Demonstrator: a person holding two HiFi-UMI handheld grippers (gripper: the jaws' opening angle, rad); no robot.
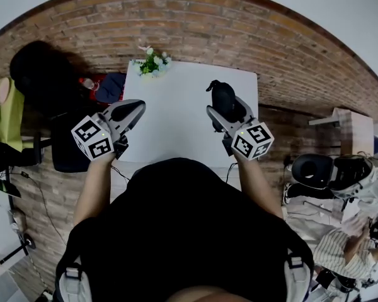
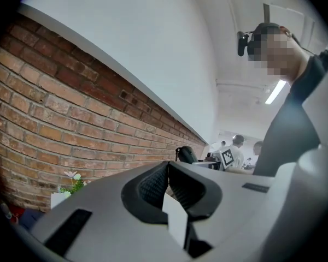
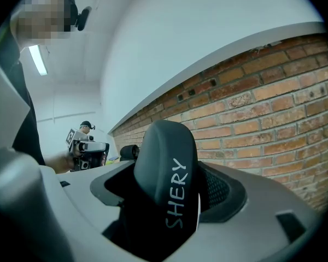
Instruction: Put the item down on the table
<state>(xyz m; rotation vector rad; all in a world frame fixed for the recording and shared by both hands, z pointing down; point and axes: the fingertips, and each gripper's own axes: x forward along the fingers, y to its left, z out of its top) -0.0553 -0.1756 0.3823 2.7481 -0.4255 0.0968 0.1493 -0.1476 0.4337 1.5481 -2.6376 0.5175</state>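
Observation:
The item is a dark rounded case [image 1: 223, 98] with the white print "SHERY" [image 3: 165, 171]. My right gripper [image 1: 226, 113] is shut on it, and the case stands up out of the wide-set jaws above the right part of the white table [image 1: 176, 137]; whether it touches the top I cannot tell. One ribbed pad [image 3: 217, 187] shows to the right of the case. My left gripper [image 1: 137, 109] hovers over the table's left edge with its pads together and nothing between them [image 2: 167, 171]. The left gripper view shows the case [image 2: 186, 154] off to the right.
A small bunch of white flowers [image 1: 151, 61] stands at the table's far left corner. A brick wall [image 1: 201, 24] runs behind the table. Dark bags and blue cloth [image 1: 110, 87] lie to the left, black headgear [image 1: 315, 168] and a seated person [image 1: 353, 250] to the right.

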